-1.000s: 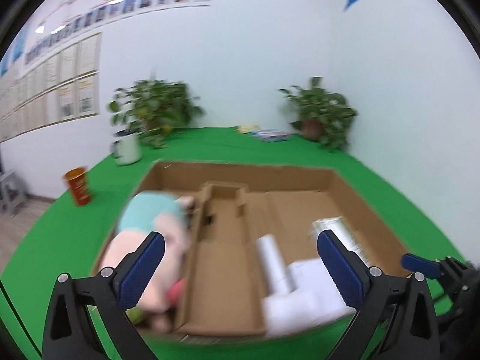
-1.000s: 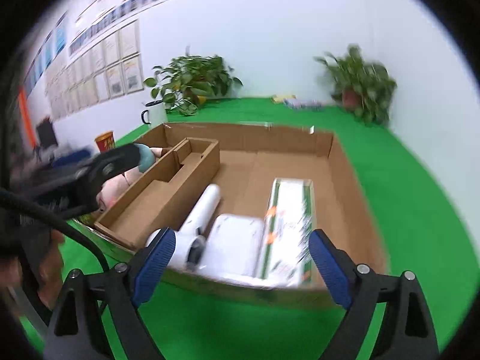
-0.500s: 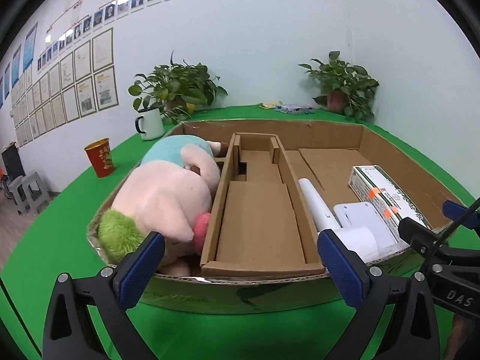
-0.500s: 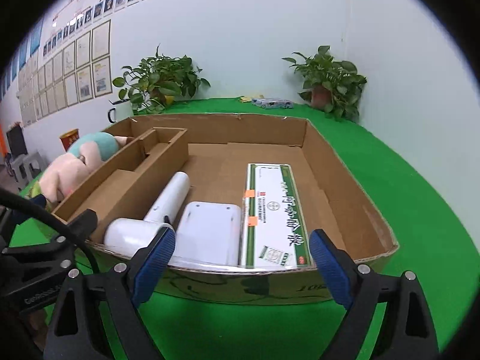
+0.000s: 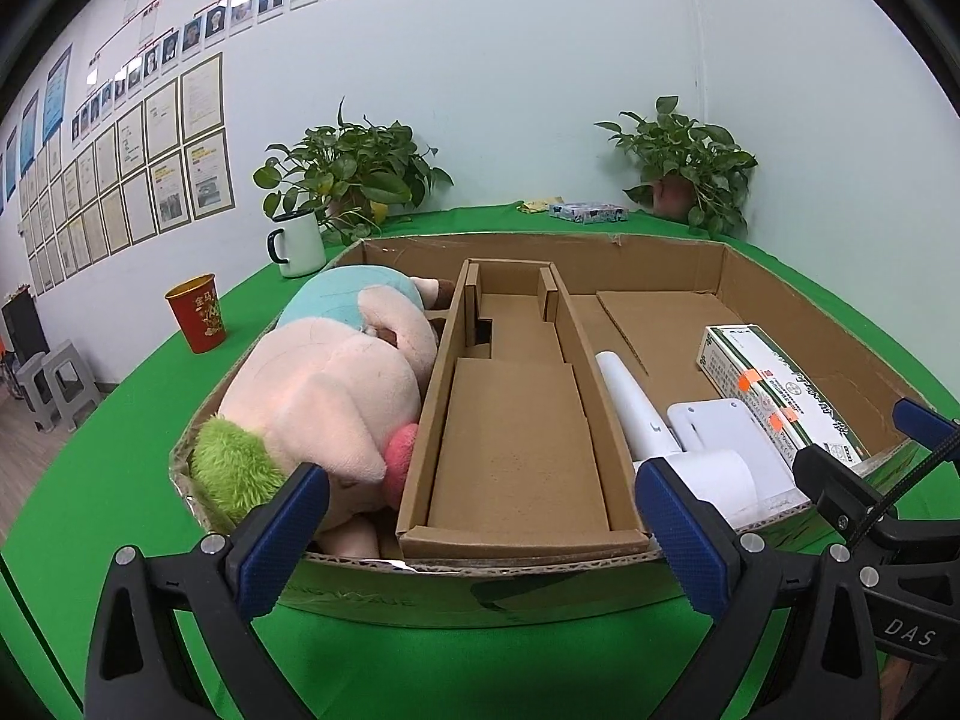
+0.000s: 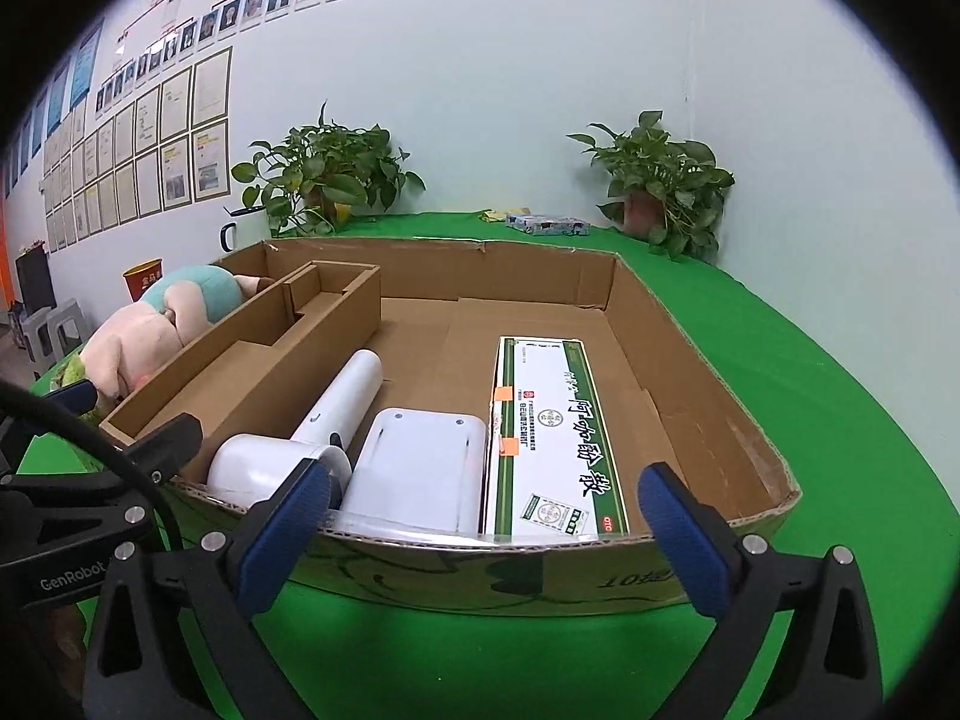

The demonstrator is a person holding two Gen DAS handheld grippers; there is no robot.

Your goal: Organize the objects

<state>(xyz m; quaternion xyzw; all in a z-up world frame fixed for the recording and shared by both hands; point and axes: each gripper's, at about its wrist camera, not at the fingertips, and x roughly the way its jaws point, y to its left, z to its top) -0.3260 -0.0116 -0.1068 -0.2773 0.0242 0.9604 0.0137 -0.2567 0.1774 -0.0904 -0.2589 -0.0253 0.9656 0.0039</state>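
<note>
A shallow cardboard box (image 5: 660, 255) (image 6: 708, 360) sits on the green table. In its left part lies a pink plush pig (image 5: 324, 396) (image 6: 150, 324). A cardboard insert (image 5: 516, 420) (image 6: 264, 348) runs down the middle. To its right lie a white hair dryer (image 5: 636, 408) (image 6: 336, 414), a white flat device (image 5: 720, 426) (image 6: 420, 468) and a green-and-white medicine box (image 5: 780, 390) (image 6: 552, 432). My left gripper (image 5: 480, 534) is open and empty before the box's near edge. My right gripper (image 6: 480, 534) is open and empty, also at the near edge.
A white mug (image 5: 297, 243), a red paper cup (image 5: 198, 312), two potted plants (image 5: 354, 174) (image 5: 684, 162) and a small blue packet (image 5: 588, 211) stand beyond the box. Grey stools (image 5: 54, 384) stand left of the table. The walls close the back and right.
Both grippers have dropped lower and pulled back to the box's near edge, and the views have steadied. Both stay open and empty. The objects in the box have not moved.
</note>
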